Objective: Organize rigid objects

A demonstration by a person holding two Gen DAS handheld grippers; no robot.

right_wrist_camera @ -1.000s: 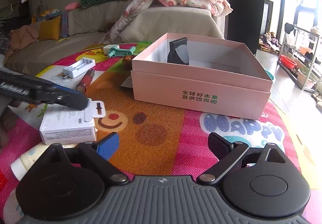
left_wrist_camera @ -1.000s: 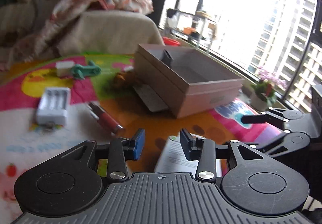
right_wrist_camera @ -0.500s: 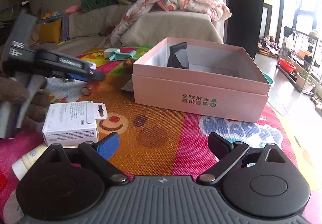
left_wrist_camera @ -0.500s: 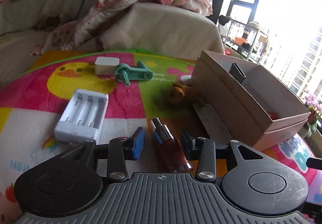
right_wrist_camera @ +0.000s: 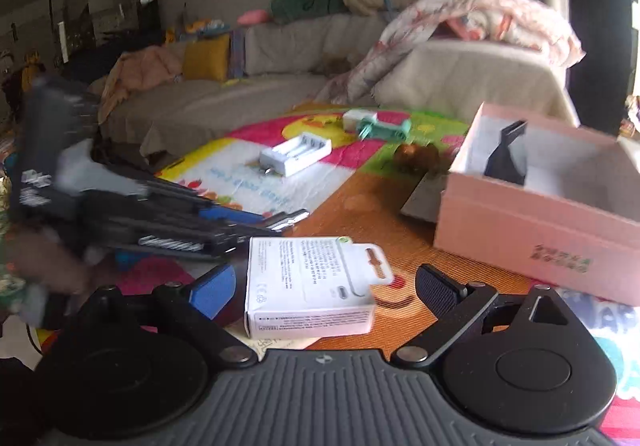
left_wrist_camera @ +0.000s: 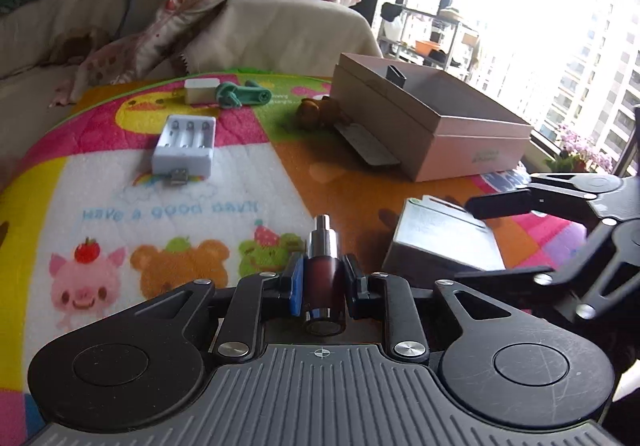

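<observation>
The left gripper (left_wrist_camera: 322, 288) lies low over the colourful play mat (left_wrist_camera: 160, 205), fingers clenched on a dark red, metal-capped cylindrical bottle (left_wrist_camera: 323, 278). The right gripper (right_wrist_camera: 324, 288) spreads its fingers around a small white cardboard box (right_wrist_camera: 310, 286), not touching.

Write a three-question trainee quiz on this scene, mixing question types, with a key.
1. True or false: the left gripper is shut on the red bottle.
2. Multiple choice: the right gripper has its open fingers either side of: A) the charger B) the white box C) the green tool.
3. Fill in: the black item stands inside the ____ box.

Key: 1 true; 2 B; 3 pink.
</observation>
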